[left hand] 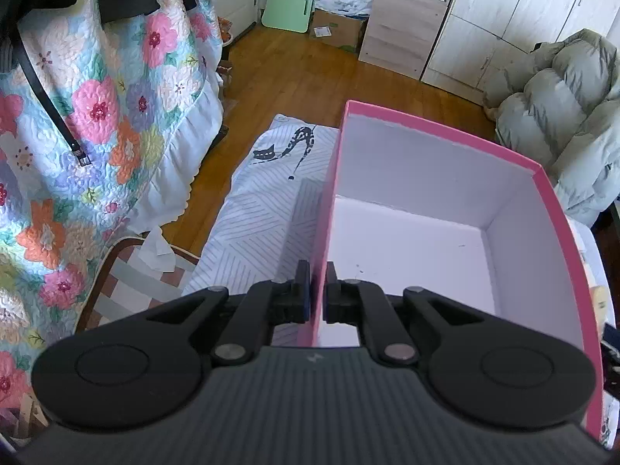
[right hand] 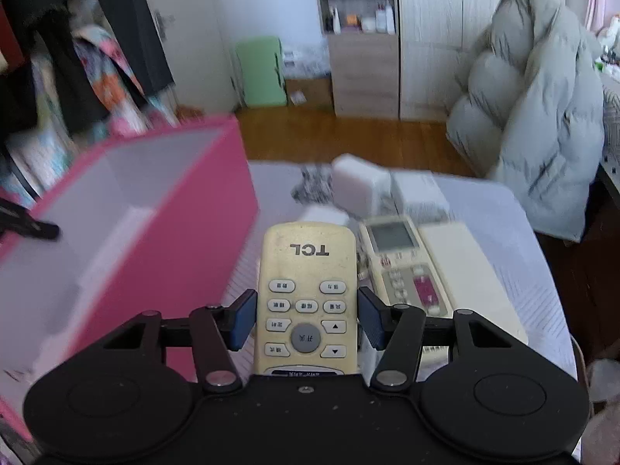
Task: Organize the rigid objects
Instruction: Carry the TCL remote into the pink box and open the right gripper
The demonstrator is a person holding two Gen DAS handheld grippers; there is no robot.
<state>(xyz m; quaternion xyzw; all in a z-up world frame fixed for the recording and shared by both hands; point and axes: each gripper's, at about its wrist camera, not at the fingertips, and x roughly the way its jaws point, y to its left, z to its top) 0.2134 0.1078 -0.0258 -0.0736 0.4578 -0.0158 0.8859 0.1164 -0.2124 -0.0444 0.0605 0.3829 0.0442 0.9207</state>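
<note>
The bed surface (left hand: 252, 232), covered in a pale striped sheet with a black cat print, carries everything in play. Beyond it, a grey-green puffer coat (right hand: 542, 116) slumps over furniture on the right, and a floral quilt (left hand: 97, 116) hangs on the left above the wooden floor.

The pink box (left hand: 426, 213) is the largest of the task's things. It sits on the sheet with its top open and its white inside bare, and in the right wrist view it looks tilted and blurred at the left. The left gripper (left hand: 317, 290) is clenched on the box's near-left wall: one finger stands outside the pink face, the other inside against the white lining, with the thin wall pinched between them.

To the right of the box lies a cluster of rigid objects. A cream TCL remote (right hand: 308, 294) points away from the camera with its buttons up. The right gripper (right hand: 308, 321) straddles it, and its blue pads (right hand: 242, 323) sit at the remote's two long edges; the jaws are grasping the remote's lower half.

Just beside it on the right rests a second remote (right hand: 403, 259) with a grey display and a pink panel, and a plain cream slab (right hand: 465, 279) touches its far side. Behind them stand small white blocks (right hand: 360, 186), too blurred to identify.
</note>
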